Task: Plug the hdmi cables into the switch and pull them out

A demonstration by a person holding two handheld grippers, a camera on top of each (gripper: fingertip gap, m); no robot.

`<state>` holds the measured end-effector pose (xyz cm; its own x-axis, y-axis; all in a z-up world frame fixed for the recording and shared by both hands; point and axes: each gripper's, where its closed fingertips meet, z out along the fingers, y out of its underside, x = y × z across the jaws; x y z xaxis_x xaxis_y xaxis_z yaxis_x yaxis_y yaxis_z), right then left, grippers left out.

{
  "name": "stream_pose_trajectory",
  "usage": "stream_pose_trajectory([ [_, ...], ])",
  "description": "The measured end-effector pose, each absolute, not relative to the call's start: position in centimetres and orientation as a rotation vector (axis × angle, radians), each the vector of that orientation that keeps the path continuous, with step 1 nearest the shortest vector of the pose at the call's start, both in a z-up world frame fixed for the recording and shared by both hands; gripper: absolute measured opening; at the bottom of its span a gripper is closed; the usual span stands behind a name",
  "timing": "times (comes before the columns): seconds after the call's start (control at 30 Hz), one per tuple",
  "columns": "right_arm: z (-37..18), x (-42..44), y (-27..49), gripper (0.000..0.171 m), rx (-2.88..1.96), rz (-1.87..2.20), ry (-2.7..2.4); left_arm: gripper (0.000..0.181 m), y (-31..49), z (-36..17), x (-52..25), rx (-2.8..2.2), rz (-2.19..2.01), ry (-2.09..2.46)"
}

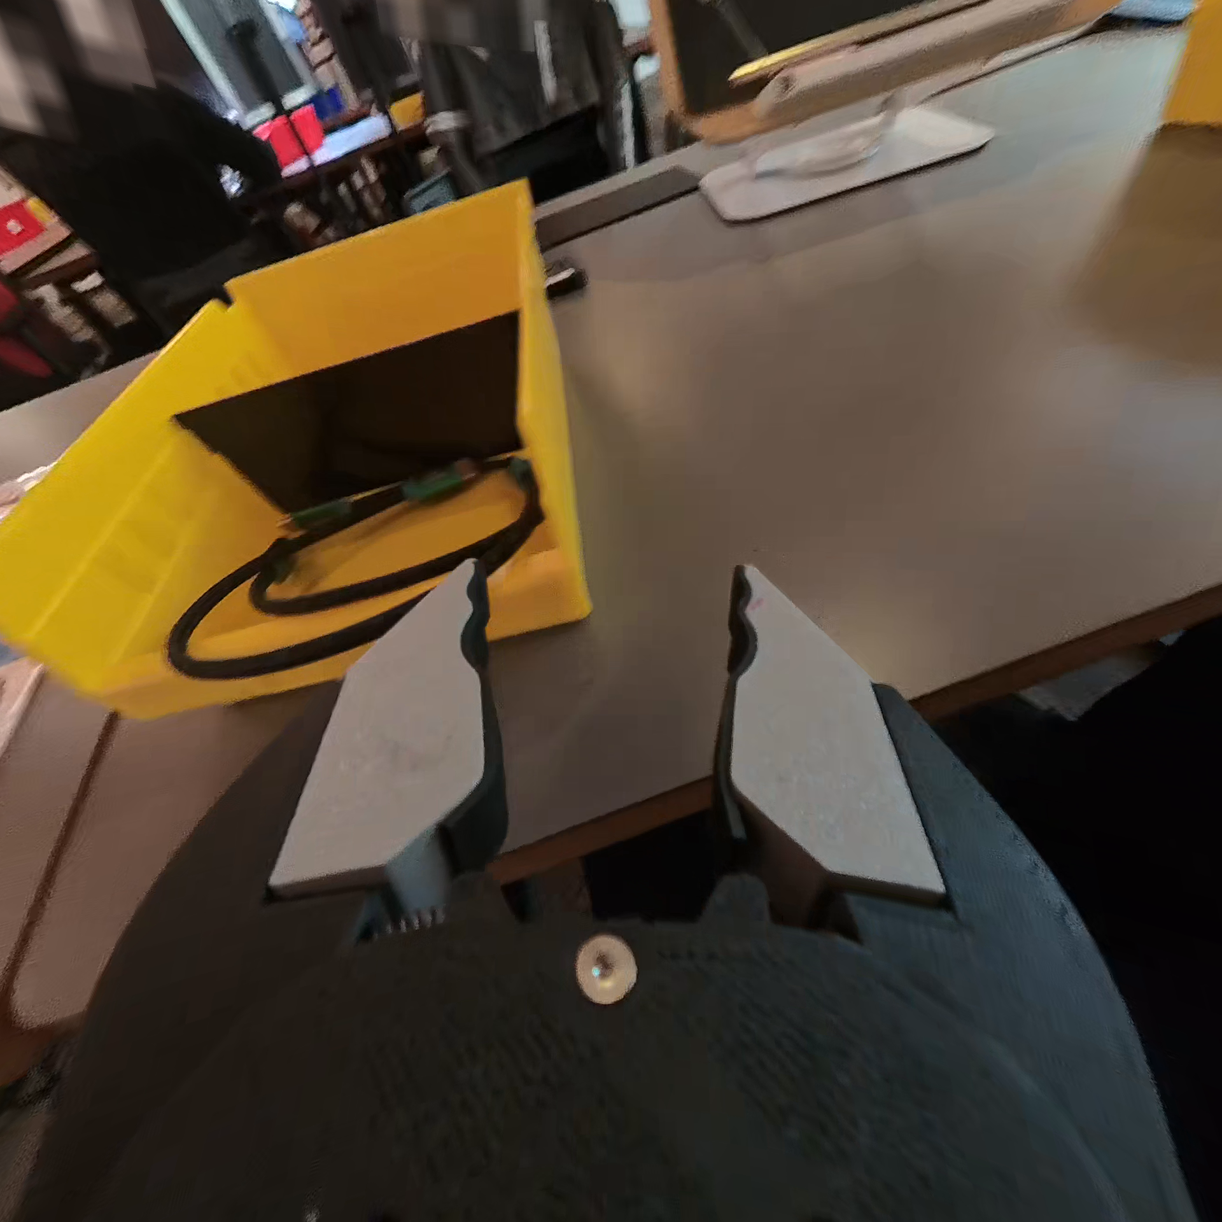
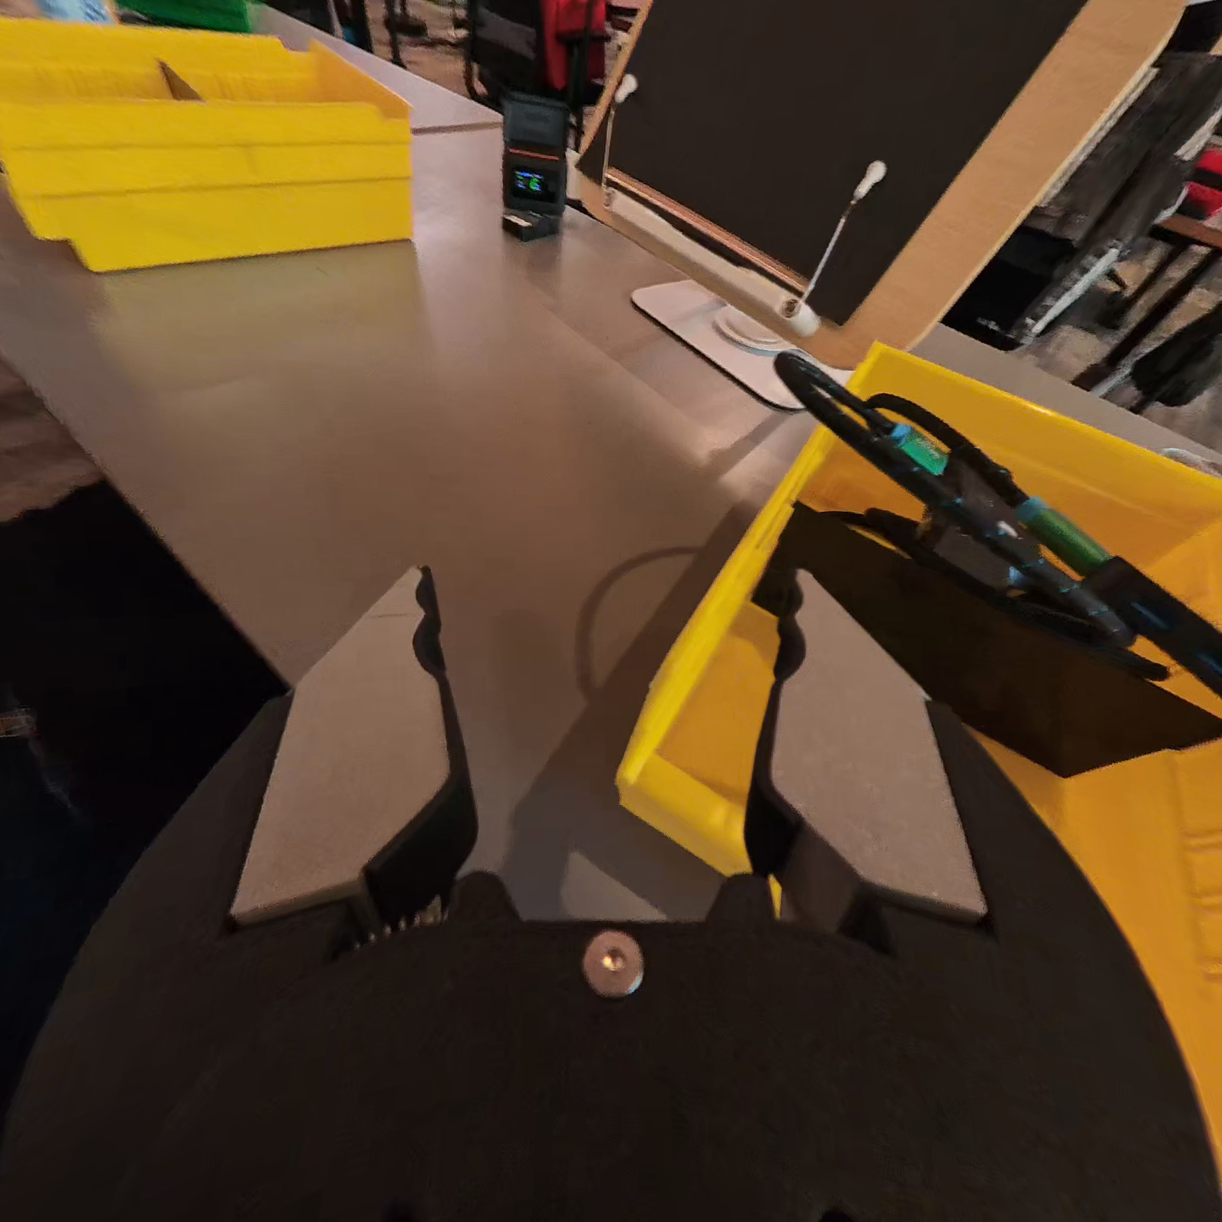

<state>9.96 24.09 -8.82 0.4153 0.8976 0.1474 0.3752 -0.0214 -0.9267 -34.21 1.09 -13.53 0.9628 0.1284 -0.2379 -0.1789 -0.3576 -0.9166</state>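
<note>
A black HDMI cable (image 1: 175, 638) with green plug sleeves (image 1: 433, 486) lies coiled in a yellow bin (image 1: 397, 297) on the grey table (image 1: 859, 430). My left gripper (image 1: 608, 595) is open and empty, just right of that bin's front corner. In the right wrist view another yellow bin (image 2: 688, 661) holds black cables (image 2: 853, 423) with green sleeves (image 2: 1064, 535), looped up over its rim. My right gripper (image 2: 608, 595) is open and empty, its right finger (image 2: 853, 760) over the bin's near corner. I cannot make out the switch.
A monitor with a cardboard frame (image 2: 959, 198) on a white stand (image 2: 694, 311) stands at the back; the stand also shows in the left wrist view (image 1: 846, 165). A small black device with a lit screen (image 2: 532, 172) is nearby. A divided yellow bin (image 2: 198, 172) sits far left. Across from one pair of fingers to the other is roughly 50 centimeters.
</note>
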Motion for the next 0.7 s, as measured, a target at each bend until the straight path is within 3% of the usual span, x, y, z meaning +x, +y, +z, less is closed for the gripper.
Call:
stream_pose_trajectory([
  [0.2, -9.4, 9.6, 26.7, 0.102, -1.671, 0.561, -1.159, 0.075, 2.4, -11.2, -35.5, -1.934, 0.301, 0.025],
  [0.33, -11.6, 8.6, 27.3, 0.115, -1.725, 0.512, -1.227, 0.062, 5.5, -10.2, -35.2, -1.845, 0.304, 0.017],
  [0.47, -12.8, 8.0, 27.9, 0.112, -1.719, 0.363, -1.224, 0.054, 7.7, -12.3, -37.1, -1.881, 0.403, -0.034],
  [0.5, -13.0, 8.0, 28.1, 0.111, -1.726, 0.336, -1.209, 0.046, 7.9, -12.9, -37.6, -1.906, 0.424, -0.038],
  [0.57, -13.2, 8.0, 28.6, 0.108, -1.747, 0.301, -1.157, 0.010, 8.1, -13.6, -38.1, -1.912, 0.462, -0.009],
  [0.7, -14.5, 8.2, 29.6, 0.102, -1.841, 0.297, -1.057, 0.004, 8.2, -13.7, -38.6, -1.941, 0.478, 0.063],
])
